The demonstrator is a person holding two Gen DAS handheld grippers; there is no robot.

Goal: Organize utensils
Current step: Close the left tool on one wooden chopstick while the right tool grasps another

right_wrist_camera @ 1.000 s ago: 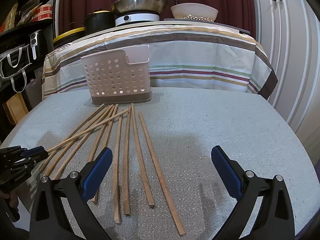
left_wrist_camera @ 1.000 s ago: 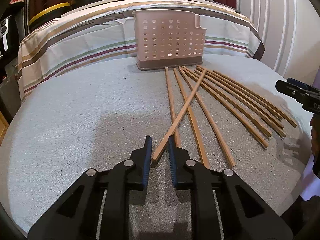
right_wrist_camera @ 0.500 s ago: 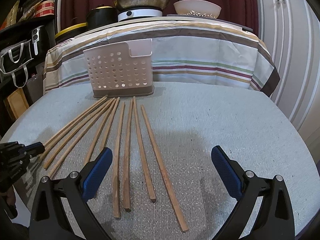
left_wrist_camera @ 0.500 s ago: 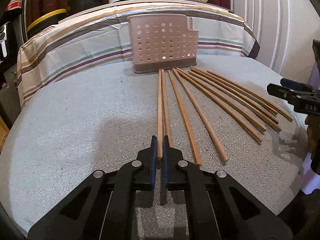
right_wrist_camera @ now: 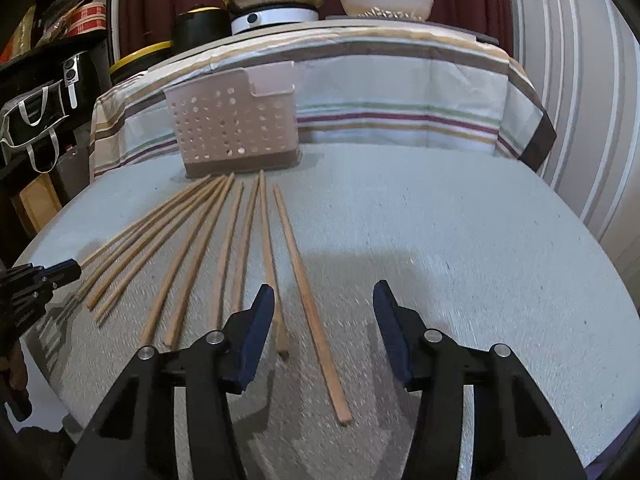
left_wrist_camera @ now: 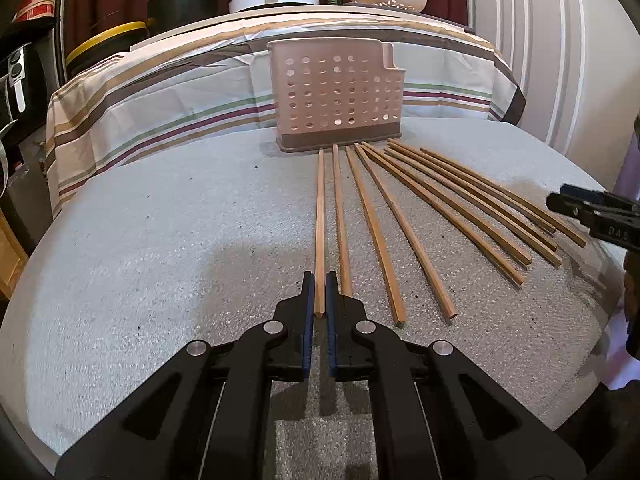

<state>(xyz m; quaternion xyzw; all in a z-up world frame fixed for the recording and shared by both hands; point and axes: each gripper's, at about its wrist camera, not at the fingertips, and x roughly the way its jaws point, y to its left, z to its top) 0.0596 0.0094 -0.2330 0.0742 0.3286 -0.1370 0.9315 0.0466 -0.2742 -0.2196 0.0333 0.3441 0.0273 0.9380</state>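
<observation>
Left claw (left_wrist_camera: pixel 319 296) pinching the near end of the leftmost chopstick (left_wrist_camera: pixel 320 216) on the desk (left_wrist_camera: pixel 160 260).
Right claw (right_wrist_camera: pixel 324 320) spread, low over the rightmost sticks. Keep the pinch firm; raise the far tip clear before steering toward the perforated holder (left_wrist_camera: pixel 334 98) beyond.

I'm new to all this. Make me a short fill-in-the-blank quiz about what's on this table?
1. The left gripper is shut on one ____.
2. The right gripper is ____ and holds nothing.
3. The basket has round ____ in its wall.

Missing words: chopstick; open; holes
</observation>
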